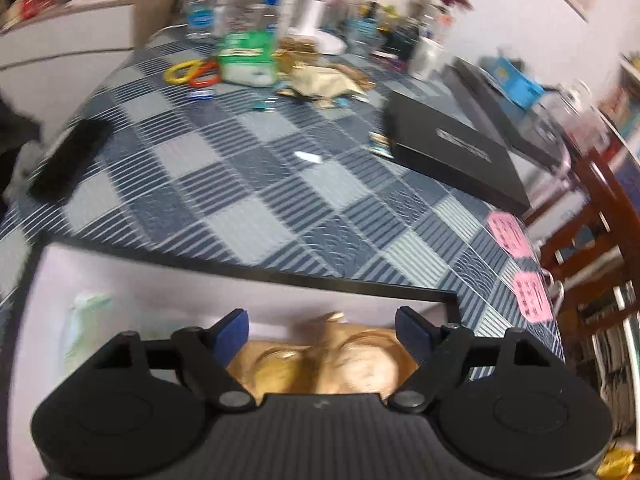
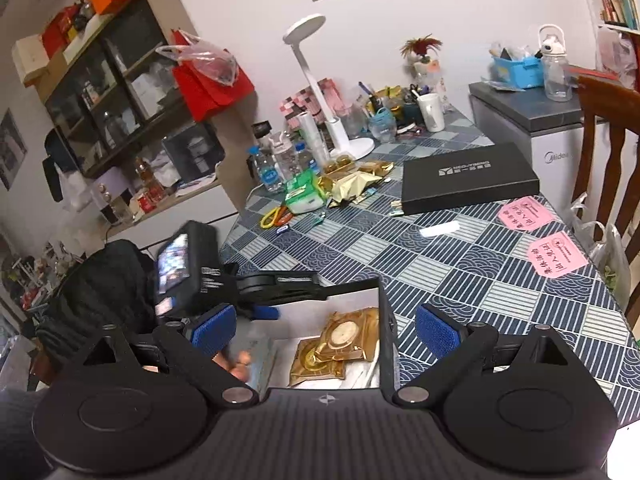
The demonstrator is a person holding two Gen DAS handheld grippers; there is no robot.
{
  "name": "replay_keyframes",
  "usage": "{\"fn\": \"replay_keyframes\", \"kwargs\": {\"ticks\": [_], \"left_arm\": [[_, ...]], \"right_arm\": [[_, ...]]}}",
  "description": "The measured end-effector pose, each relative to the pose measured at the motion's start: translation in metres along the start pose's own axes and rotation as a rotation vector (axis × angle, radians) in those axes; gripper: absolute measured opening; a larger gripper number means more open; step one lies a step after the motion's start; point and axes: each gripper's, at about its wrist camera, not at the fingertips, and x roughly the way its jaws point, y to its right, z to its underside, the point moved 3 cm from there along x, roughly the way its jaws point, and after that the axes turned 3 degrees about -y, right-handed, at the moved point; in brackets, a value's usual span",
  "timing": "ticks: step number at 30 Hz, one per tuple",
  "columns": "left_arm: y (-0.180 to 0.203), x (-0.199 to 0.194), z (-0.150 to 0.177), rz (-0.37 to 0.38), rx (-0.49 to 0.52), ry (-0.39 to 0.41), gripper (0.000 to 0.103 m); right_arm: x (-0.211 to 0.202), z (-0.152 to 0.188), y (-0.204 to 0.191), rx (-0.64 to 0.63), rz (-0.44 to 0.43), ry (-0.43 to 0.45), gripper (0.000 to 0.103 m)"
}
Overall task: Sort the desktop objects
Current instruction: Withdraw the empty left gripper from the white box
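Observation:
Gold foil packets lie in an open box with a black rim and a white inside, at the near edge of the checked table. My left gripper hangs over them, open, with nothing between its blue pads. In the right wrist view the same packets lie in the box, and my right gripper stands open just above it, holding nothing. The left gripper comes in over the box from the left. More gold packets are piled at the far side.
A flat black case lies at the right. Two pink notes sit near the right edge. A green wipes pack, coloured rings, bottles and a white lamp crowd the back. A wooden chair stands at the right.

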Motion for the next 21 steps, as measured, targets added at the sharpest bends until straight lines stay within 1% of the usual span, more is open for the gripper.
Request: {"fn": "replay_keyframes", "kwargs": {"ticks": [3,10,13,16,18,21], "left_arm": [[-0.024,-0.016,0.002,-0.044,-0.031,0.013,0.096],[-0.066,-0.056,0.01,-0.204,-0.019,0.072,0.096],[-0.076,-0.073,0.014,-0.252,-0.007,0.107,0.096],[-0.081,-0.086,0.016,-0.315,0.028,0.131,0.097],[-0.085,-0.094,0.018,-0.332,0.046,0.138,0.097],[-0.094,-0.105,0.018,-0.32,0.044,0.139,0.097]], "right_arm": [[0.008,-0.002,-0.01,-0.021,-0.019,-0.014,0.097],[0.033,-0.002,-0.044,-0.095,-0.07,-0.066,0.097],[0.044,-0.001,-0.06,-0.124,-0.085,-0.086,0.097],[0.056,-0.001,-0.071,-0.143,-0.09,-0.106,0.097],[0.065,-0.004,-0.078,-0.15,-0.086,-0.117,0.097],[0.077,-0.008,-0.087,-0.162,-0.077,-0.123,0.097]]}}
